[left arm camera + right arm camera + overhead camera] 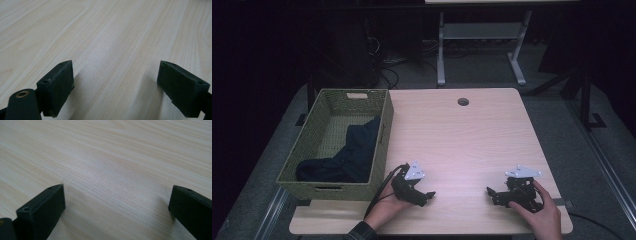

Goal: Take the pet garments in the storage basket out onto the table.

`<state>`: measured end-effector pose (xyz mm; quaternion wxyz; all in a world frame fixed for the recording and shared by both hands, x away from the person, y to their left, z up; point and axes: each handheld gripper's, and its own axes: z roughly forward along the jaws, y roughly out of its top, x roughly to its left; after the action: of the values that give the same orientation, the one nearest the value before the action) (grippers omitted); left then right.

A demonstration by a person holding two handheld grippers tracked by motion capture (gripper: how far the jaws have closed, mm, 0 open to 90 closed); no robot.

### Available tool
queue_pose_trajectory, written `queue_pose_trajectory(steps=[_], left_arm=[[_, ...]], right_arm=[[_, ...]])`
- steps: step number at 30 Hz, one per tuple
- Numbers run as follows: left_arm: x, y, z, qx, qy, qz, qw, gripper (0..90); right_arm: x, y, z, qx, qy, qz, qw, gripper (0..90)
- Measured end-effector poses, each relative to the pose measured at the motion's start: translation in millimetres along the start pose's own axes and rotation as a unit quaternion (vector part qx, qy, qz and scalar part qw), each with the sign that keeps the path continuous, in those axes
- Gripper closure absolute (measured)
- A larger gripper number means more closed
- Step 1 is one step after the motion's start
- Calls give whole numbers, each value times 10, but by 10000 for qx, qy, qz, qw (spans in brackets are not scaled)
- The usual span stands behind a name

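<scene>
A dark navy garment [346, 155] is seen lying crumpled inside the green woven basket [382, 150] at the table's left edge. The left gripper [424, 197] is held just right of the basket, on the light wooden table [462, 145], jaws spread wide and empty. The right gripper [493, 195] is held well apart, near the front right corner, likewise wide open with nothing gripped.

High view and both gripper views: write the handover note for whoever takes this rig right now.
Left gripper: open, holding nothing, low over the table near the basket's front right corner.
Right gripper: open, holding nothing, low over the table near its front right.
Dark cloth: lies inside the green woven basket at the table's left, one end draped up the right wall.
Done: the cloth appears put away in the basket.
Left: probably nothing but tucking the draped end down, if wanted.
</scene>
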<state>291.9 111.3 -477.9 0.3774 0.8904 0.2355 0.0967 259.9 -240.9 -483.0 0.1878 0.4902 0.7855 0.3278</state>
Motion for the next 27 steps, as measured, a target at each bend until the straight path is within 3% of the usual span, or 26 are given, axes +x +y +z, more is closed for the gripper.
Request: queue_pose_trajectory(steps=[16, 27], left_arm=[[28, 33, -49, 300, 81, -17, 9995, 136], [47, 103, -125, 183, 80, -139, 9997, 136]], right_arm=[[-2, 0, 1, 2, 3, -20, 10000, 4], [-6, 3, 2, 6, 20, -33, 10000, 4]])
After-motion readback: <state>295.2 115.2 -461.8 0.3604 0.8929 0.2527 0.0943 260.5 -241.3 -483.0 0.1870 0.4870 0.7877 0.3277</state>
